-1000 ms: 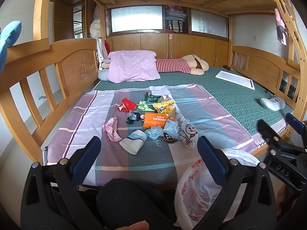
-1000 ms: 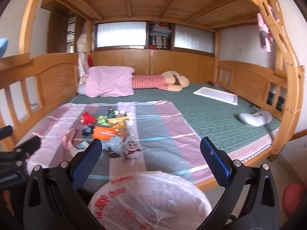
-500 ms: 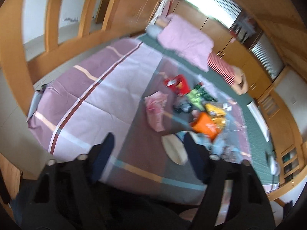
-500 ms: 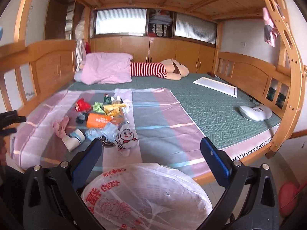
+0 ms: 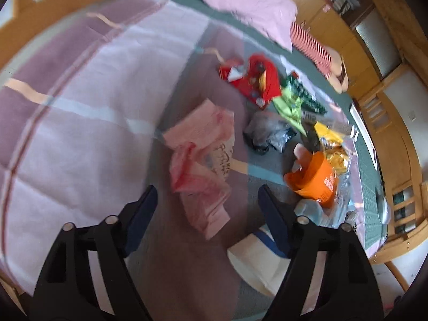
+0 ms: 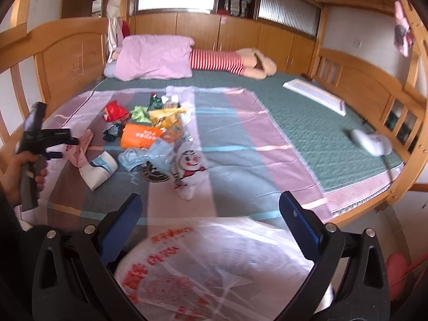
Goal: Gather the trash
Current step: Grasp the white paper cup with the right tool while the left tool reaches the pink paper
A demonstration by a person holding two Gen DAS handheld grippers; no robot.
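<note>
Trash lies in a heap on the striped sheet (image 5: 80, 123): a crumpled pink wrapper (image 5: 203, 165), a paper cup (image 5: 256, 256), an orange packet (image 5: 315, 184), a red wrapper (image 5: 254, 80) and a snowman-printed bag (image 6: 190, 168). My left gripper (image 5: 207, 195) points down at the pink wrapper, whose near end lies between the fingertips. Its jaws are opening and the pads do not touch it. In the right wrist view a hand holds that left gripper (image 6: 64, 147) beside the pink wrapper (image 6: 80, 147). My right gripper (image 6: 210, 200) stands wide open above a white plastic bag with red print (image 6: 214, 267).
A pink pillow (image 6: 155, 56) and a striped plush toy (image 6: 227, 61) lie at the head of the bed. A white board (image 6: 315, 96) and a white rounded object (image 6: 371, 141) rest on the green mat at the right. Wooden rails (image 6: 361, 80) border the bed.
The left gripper has swung down over the bed onto the pink wrapper, and its jaws have narrowed. The right gripper has tipped downward with the plastic bag still under it.
</note>
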